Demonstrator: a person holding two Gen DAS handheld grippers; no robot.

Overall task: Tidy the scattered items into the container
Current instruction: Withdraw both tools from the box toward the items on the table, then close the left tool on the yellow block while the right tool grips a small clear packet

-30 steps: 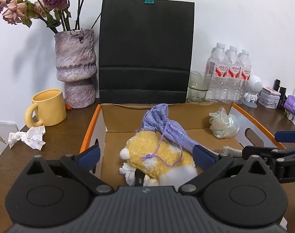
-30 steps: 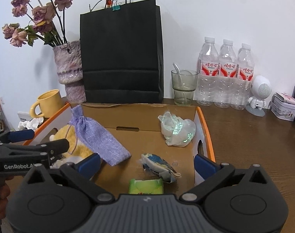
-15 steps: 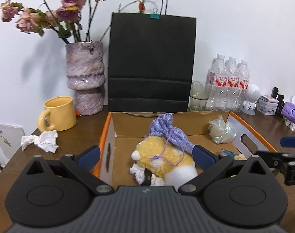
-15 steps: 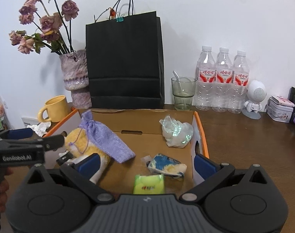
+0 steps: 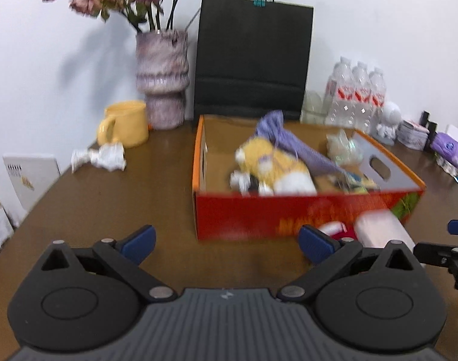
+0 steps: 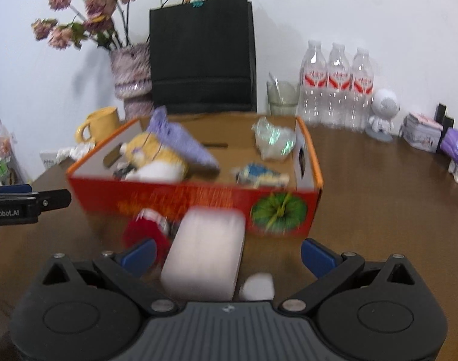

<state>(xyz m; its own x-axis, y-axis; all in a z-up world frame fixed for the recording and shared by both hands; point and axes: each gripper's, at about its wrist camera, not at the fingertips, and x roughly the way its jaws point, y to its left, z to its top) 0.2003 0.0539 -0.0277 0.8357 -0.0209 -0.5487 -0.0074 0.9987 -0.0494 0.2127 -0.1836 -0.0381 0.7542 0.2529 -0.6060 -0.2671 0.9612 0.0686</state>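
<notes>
we see bare table [image 5: 114, 210] ahead of the left gripper [image 5: 225, 242], whose jaws stand wide with nothing between them. the red box [image 6: 195, 201] walls off the far side. between the right gripper [image 6: 229, 255] fingers lies a pale pink pack [image 6: 207, 252], with a red item [image 6: 144, 228] just beside it. right of the box the table runs open toward the bottles [image 6: 337, 87].

Red-orange box [image 6: 198, 198], green print; yellow plush [image 6: 156, 153]; lilac pouch [image 6: 180, 144]; pink pack [image 6: 204, 255].
</notes>
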